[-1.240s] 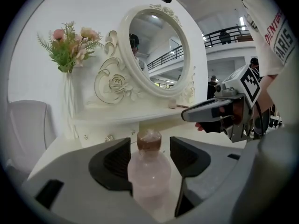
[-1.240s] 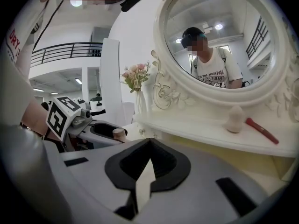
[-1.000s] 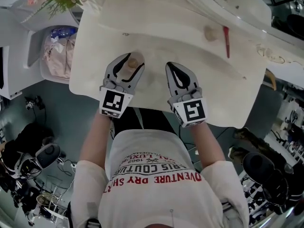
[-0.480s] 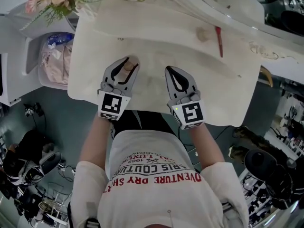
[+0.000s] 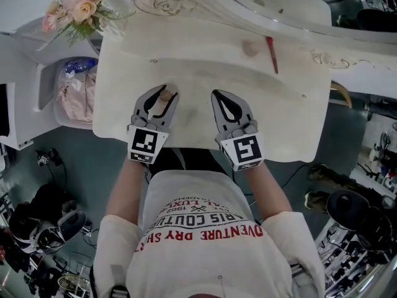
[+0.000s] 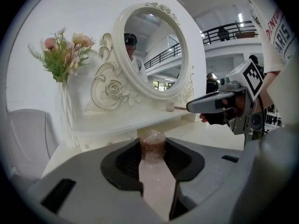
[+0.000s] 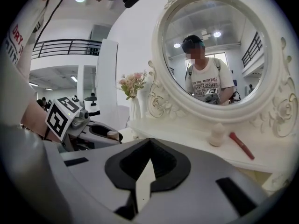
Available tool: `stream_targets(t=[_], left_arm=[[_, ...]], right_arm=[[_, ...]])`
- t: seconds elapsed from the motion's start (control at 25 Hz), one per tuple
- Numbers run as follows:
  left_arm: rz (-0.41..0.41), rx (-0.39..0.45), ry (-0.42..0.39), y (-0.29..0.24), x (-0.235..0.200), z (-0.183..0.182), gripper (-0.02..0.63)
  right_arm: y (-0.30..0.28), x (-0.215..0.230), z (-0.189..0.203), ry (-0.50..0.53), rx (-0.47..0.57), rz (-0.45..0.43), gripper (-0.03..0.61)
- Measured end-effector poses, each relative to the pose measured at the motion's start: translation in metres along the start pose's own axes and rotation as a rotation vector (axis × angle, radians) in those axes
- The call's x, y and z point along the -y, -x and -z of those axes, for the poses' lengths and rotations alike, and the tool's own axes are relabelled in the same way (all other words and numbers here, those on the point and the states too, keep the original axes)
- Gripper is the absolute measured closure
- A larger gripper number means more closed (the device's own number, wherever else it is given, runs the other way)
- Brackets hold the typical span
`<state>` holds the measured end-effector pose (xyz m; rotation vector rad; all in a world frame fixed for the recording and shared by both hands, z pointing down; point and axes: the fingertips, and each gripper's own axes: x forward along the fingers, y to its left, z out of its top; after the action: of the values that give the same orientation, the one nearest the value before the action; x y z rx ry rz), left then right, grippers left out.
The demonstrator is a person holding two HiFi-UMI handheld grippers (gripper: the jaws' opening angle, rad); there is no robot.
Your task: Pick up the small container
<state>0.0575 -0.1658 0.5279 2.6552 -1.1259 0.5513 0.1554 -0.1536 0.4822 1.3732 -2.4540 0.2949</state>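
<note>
The small container (image 5: 164, 95), a clear little jar with a brownish fill, stands on the cream dressing table (image 5: 285, 123) near its front edge. My left gripper (image 5: 165, 91) is shut on it, jaw tips pressing both sides; in the left gripper view the small container (image 6: 153, 146) sits upright between the tips of the left gripper (image 6: 153, 143). The right gripper (image 5: 218, 94) hovers just to its right, jaws shut with nothing in them. In the right gripper view the right gripper (image 7: 149, 142) shows closed tips, and the small container (image 7: 112, 135) is visible at left.
A beige egg-shaped sponge (image 5: 250, 47) and a red stick (image 5: 272, 54) lie at the table's back, below the oval mirror (image 7: 212, 55). A vase of flowers (image 5: 77, 8) stands at the back left. A white bin with bags (image 5: 73, 85) is left of the table.
The left gripper's jaws have drawn in around the small container and now grip it. The right gripper keeps its place beside it.
</note>
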Motion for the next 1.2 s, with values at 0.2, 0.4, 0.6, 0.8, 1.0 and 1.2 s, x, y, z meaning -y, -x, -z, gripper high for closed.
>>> stream_targets(t=[0.2, 0.4, 0.6, 0.8, 1.0, 1.2], left_arm=[[0.020, 0.063, -0.057, 0.010, 0.009, -0.040, 0.469], [0.035, 0.126, -0.118, 0.026, 0.017, -0.085, 0.469], [0.045, 0.194, -0.138, 0.045, 0.026, -0.129, 0.469], [0.057, 0.264, -0.165, 0.059, 0.038, -0.170, 0.469], [0.069, 0.334, -0.164, 0.074, 0.039, -0.200, 0.469], [0.061, 0.361, -0.171, 0.090, 0.032, -0.213, 0.469]], right_arm=[[0.012, 0.007, -0.025, 0.014, 0.042, 0.048, 0.580], [0.027, 0.013, -0.052, 0.016, 0.095, 0.079, 0.580], [0.053, 0.021, -0.077, -0.014, 0.142, 0.129, 0.580], [0.080, 0.028, -0.100, 0.027, 0.186, 0.174, 0.580], [0.101, 0.038, -0.119, 0.053, 0.225, 0.229, 0.580], [0.119, 0.045, -0.129, 0.072, 0.251, 0.267, 0.580]])
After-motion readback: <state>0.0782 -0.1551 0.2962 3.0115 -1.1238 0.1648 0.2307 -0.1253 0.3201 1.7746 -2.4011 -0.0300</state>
